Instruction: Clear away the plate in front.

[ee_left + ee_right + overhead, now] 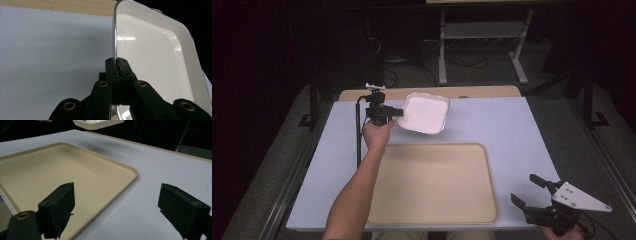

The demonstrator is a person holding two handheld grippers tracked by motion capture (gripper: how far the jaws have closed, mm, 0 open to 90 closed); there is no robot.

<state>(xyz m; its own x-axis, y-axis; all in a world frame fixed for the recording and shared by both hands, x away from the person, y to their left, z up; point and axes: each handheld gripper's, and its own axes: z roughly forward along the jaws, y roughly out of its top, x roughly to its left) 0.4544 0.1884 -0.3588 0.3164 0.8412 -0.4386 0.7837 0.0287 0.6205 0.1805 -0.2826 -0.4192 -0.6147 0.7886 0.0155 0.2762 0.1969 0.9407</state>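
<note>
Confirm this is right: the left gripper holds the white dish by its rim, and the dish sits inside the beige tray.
Not quite. The left gripper does hold the white dish by its rim, but the high view shows the dish beyond the beige tray, not inside it.

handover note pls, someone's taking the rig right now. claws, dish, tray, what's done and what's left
Left claw: shut on the rim of the white dish, held lifted and tilted beyond the beige tray.
Right claw: open, nothing in it, at the table's near right corner beside the tray.
Done: dish gripped and off the table.
Left: probably set the dish down on the tray, which has nothing on it, then release.
</note>
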